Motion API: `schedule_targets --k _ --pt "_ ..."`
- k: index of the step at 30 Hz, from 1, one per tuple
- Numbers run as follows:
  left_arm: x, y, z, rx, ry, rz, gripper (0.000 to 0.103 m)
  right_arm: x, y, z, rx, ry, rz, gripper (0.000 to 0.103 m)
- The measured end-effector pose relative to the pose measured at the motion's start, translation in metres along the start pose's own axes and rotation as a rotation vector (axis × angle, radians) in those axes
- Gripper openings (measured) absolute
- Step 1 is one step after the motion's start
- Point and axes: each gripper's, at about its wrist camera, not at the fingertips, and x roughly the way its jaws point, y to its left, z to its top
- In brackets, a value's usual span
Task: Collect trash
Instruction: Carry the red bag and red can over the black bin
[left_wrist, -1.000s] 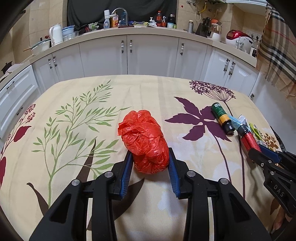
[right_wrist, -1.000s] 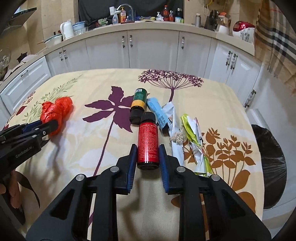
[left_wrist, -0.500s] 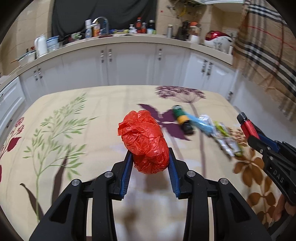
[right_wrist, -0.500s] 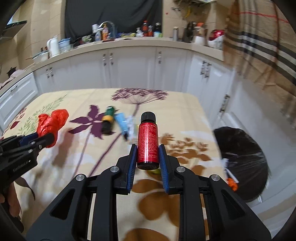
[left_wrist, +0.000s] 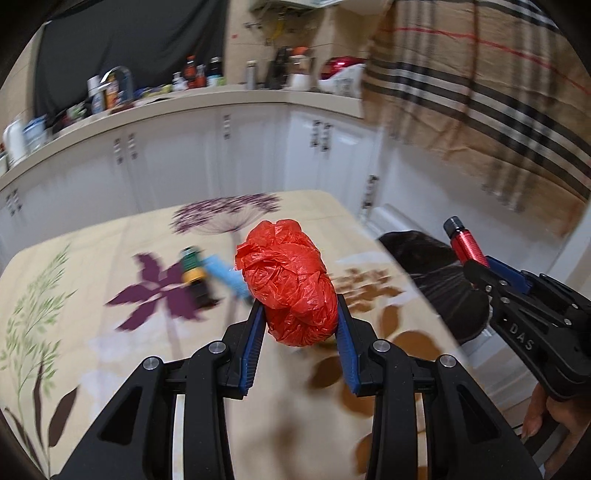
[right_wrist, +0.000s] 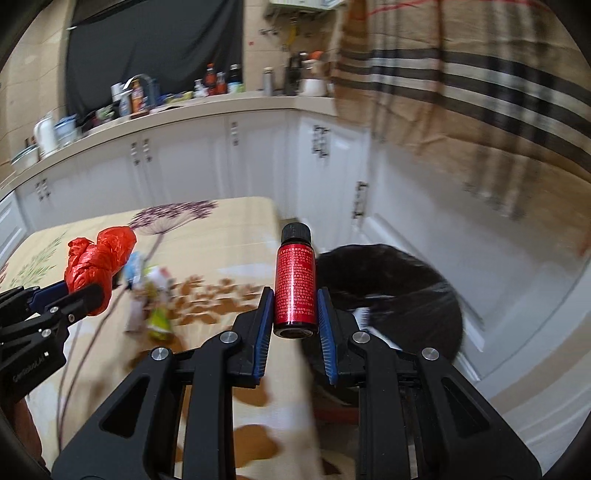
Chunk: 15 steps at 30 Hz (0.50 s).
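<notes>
My left gripper (left_wrist: 300, 325) is shut on a crumpled red plastic bag (left_wrist: 290, 280) and holds it above the floral table (left_wrist: 110, 332). My right gripper (right_wrist: 294, 314) is shut on a small red bottle (right_wrist: 294, 288) with a black cap, held past the table's right edge over a black-lined trash bin (right_wrist: 399, 280). The bin also shows in the left wrist view (left_wrist: 428, 258), with the right gripper (left_wrist: 480, 266) and the red bottle (left_wrist: 466, 243) above it. The red bag shows at the left of the right wrist view (right_wrist: 96, 262).
A green-and-yellow bottle (left_wrist: 194, 275), a blue wrapper (left_wrist: 225, 275) and other wrappers (right_wrist: 155, 295) lie on the table. White cabinets (left_wrist: 221, 147) and a cluttered counter run behind. A plaid curtain (left_wrist: 480, 92) hangs at the right.
Both grippers have swung right with their loads, away from the table's middle. The red bottle has gone from over the table to over the bin, and the red bag has neared the right edge.
</notes>
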Motion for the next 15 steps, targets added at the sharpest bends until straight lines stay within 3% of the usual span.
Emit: schedule_targets --k 6,15 --pt "0.017 -0.046 0.013 0.068 -0.015 -0.062 0.037 0.006 -0.042 0.000 0.054 -0.007 -0.067 0.023" --pt "0.048 -0.091 0.027 0.138 -0.006 -0.093 0.037 0.026 -0.078 0.000 0.100 -0.004 -0.109 0.023"
